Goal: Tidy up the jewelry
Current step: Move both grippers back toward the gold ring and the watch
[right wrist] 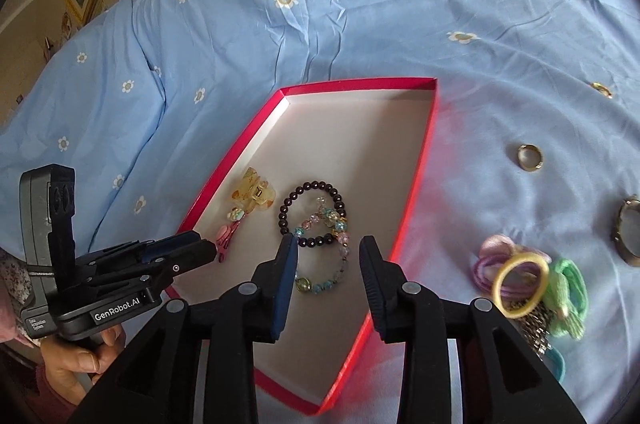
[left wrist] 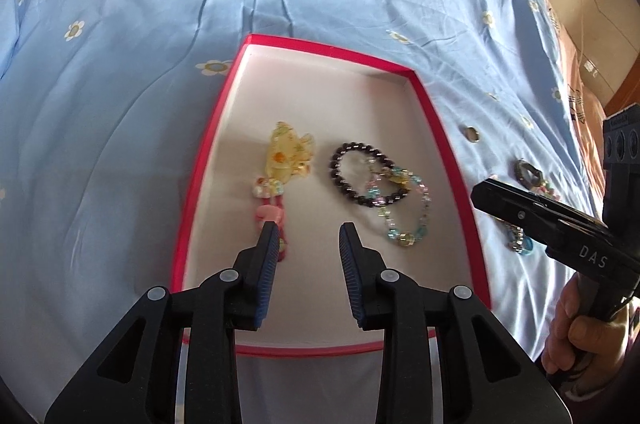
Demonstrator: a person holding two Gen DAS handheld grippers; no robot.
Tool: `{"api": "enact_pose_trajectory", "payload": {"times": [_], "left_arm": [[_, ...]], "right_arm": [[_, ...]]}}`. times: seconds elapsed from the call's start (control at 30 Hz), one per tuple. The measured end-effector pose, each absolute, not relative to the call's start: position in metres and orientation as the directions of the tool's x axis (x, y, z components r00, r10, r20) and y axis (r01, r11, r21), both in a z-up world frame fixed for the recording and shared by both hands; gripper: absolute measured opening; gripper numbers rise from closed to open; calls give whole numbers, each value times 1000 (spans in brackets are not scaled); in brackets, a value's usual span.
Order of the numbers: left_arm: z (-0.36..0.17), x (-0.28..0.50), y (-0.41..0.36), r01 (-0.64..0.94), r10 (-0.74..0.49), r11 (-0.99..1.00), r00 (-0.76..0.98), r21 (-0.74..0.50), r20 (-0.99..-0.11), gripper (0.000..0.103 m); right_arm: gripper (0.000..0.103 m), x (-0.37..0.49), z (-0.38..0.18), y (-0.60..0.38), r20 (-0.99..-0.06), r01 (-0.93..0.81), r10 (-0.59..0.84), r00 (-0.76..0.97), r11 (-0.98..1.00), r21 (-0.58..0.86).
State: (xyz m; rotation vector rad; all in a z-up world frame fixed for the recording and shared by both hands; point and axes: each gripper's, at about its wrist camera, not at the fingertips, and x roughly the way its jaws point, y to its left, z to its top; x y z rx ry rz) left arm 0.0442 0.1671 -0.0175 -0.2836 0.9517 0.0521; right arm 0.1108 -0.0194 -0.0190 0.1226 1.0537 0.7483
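A red box [left wrist: 436,127] with a white floor lies on the blue sheet. In it are a yellow hair claw [left wrist: 286,151], a pink clip [left wrist: 270,214], a dark bead bracelet [left wrist: 344,179] and a pastel crystal bracelet [left wrist: 404,220] that overlaps it. My left gripper [left wrist: 308,236] hangs open above the box's near end. Its left finger [left wrist: 268,240] stands just in front of the pink clip, and the gap is empty. My right gripper [right wrist: 328,244] is open above the pastel bracelet [right wrist: 320,282], not touching it. The left gripper [right wrist: 208,248] points at the pink clip [right wrist: 224,238].
Right of the box [right wrist: 416,191] lie a gold ring [right wrist: 530,156], an oval metal piece [right wrist: 628,228] and a heap of hair ties [right wrist: 520,284] with a chain. A second ring [right wrist: 601,89] lies farther back. A hand holds each gripper's handle. The flowered sheet [right wrist: 360,3] stretches beyond.
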Motion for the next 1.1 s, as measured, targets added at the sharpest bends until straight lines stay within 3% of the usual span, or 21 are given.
{"api": "enact_pose_trajectory", "payload": {"times": [0.77, 1.1], "left_arm": [[-3, 65, 82, 4, -195, 972, 572, -236, -797, 32], [-1, 76, 50, 55, -222, 971, 562, -232, -797, 40]], "right_arm": [[37, 101, -14, -152, -747, -296, 514, 421, 857, 422], [40, 98, -16, -200, -745, -201, 459, 485, 887, 415]]}}
